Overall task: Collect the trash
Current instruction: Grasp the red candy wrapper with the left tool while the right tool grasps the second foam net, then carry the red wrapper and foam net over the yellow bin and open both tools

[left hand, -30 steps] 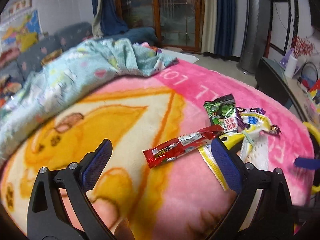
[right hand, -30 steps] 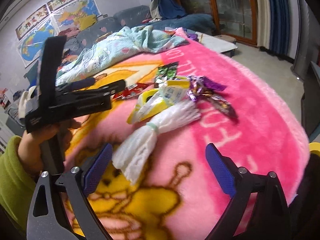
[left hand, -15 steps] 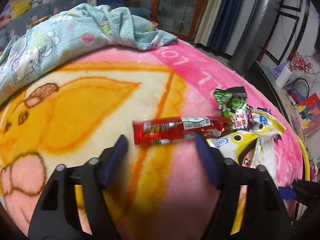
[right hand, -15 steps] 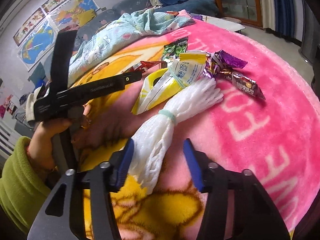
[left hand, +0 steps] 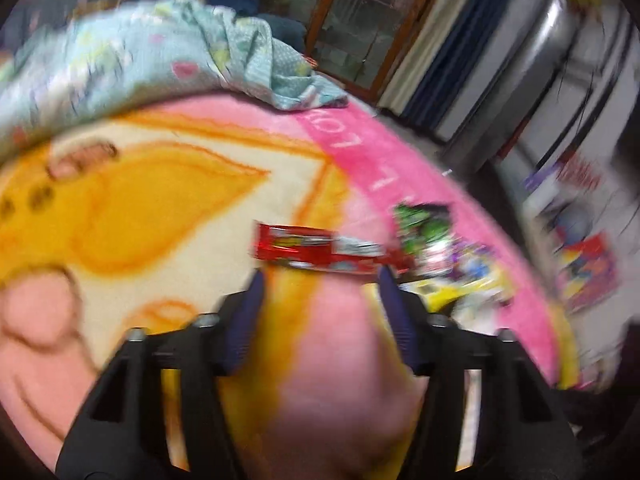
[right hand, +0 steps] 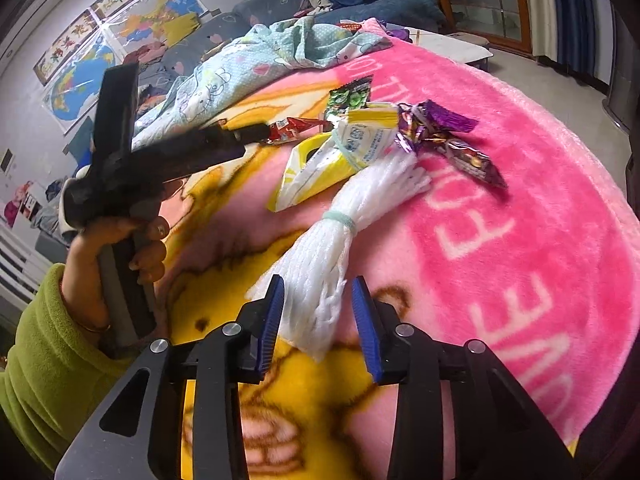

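A long red snack wrapper (left hand: 320, 250) lies across the pink-and-yellow blanket (left hand: 160, 216), just past the fingertips of my left gripper (left hand: 320, 276). Those jaws stand half closed and the pads hold nothing; this view is blurred. A white foam net sleeve (right hand: 360, 200) with a pale green band lies on the blanket. Its near end sits between the blue pads of my right gripper (right hand: 317, 282), whose jaws are closing; the left pad touches it, while the right one shows a small gap. Further off lie a green packet (right hand: 348, 98), a yellow-white bag (right hand: 320, 164) and purple wrappers (right hand: 440, 124).
A crumpled light-blue quilt (right hand: 248, 60) covers the blanket's far left side. A hand (right hand: 132, 248) in a green sleeve holds the left gripper close beside the net. The bed drops off to the floor (right hand: 560, 92) at the right, with glass-door cabinets behind.
Both grippers' jaws have narrowed from wide open. The right one now flanks the net's near end. The left view has rolled, and the red wrapper now lies level just ahead of its fingertips.
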Tool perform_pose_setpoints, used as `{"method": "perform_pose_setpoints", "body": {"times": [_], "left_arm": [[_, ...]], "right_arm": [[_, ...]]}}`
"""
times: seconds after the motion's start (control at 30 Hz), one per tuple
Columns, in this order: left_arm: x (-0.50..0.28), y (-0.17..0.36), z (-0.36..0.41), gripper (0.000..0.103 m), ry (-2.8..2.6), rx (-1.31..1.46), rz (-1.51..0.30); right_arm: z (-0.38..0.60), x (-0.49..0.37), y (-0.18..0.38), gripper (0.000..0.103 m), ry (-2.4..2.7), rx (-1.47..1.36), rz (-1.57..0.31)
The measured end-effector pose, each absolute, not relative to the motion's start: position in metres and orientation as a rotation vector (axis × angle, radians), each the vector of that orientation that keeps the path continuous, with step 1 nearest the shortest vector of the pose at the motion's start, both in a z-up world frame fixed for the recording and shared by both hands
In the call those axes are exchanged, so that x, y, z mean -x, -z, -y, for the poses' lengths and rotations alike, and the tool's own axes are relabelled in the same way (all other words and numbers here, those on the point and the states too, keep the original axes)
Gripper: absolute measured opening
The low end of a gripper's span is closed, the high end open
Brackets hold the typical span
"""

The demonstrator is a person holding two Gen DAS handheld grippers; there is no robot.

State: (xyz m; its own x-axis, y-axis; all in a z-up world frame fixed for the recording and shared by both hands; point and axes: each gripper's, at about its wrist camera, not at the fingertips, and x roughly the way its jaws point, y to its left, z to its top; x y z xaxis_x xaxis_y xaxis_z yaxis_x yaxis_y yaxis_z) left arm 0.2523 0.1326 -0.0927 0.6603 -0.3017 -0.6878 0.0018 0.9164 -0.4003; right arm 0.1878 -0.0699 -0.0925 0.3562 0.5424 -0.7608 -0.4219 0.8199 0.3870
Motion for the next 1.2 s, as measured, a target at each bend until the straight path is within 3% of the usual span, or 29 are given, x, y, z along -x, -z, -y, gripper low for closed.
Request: {"method": "perform_pose_setpoints", "body": {"times": [0.13, 0.33, 0.5, 0.63, 0.7, 0.77, 1.0, 1.07, 1.1, 1.13, 1.2], "left_arm": [[-0.262, 0.086, -0.123, 0.059, 0.13, 0.522, -0.846], [-0.286, 0.1, -0.116, 0.058, -0.068, 0.675, -0.922], [-0.292, 0.113, -0.121, 0.024, -0.172, 0.696, -0.961], [-0.283, 0.115, -0.125, 0.009, -0.154, 0.691, -0.957], [-0.273, 0.114, -0.128, 0.006, -0.129, 0.706, -0.936], [-0.264, 0.111, -0.128, 0.006, -0.112, 0.7, -0.917], [-0.219, 0.079, -0.116, 0.006, -0.047, 0.595, -0.806], [-0.207, 0.07, -0.112, 0.006, -0.027, 0.574, -0.783], [-0.2, 0.066, -0.11, 0.006, -0.014, 0.568, -0.77], [-0.197, 0.064, -0.108, 0.006, -0.004, 0.565, -0.763], [-0.187, 0.056, -0.102, 0.006, 0.017, 0.549, -0.74]], "right_arm": [[0.084, -0.183, 0.089, 0.033, -0.62, -0.133, -1.027], [0.105, -0.177, 0.081, 0.033, -0.623, -0.161, -1.009], [0.116, -0.172, 0.072, 0.018, -0.653, -0.169, -0.984], [0.12, -0.17, 0.069, 0.013, -0.672, -0.187, -0.976], [0.118, -0.173, 0.07, 0.019, -0.678, -0.222, -1.0], [0.115, -0.175, 0.072, 0.047, -0.676, -0.276, -1.009], [0.091, -0.186, 0.084, 0.048, -0.635, -0.238, -0.991], [0.085, -0.189, 0.092, 0.041, -0.634, -0.216, -1.01], [0.084, -0.188, 0.095, 0.034, -0.641, -0.214, -1.017], [0.083, -0.187, 0.099, 0.021, -0.653, -0.21, -1.036], [0.085, -0.185, 0.101, 0.017, -0.653, -0.21, -1.038]]}}
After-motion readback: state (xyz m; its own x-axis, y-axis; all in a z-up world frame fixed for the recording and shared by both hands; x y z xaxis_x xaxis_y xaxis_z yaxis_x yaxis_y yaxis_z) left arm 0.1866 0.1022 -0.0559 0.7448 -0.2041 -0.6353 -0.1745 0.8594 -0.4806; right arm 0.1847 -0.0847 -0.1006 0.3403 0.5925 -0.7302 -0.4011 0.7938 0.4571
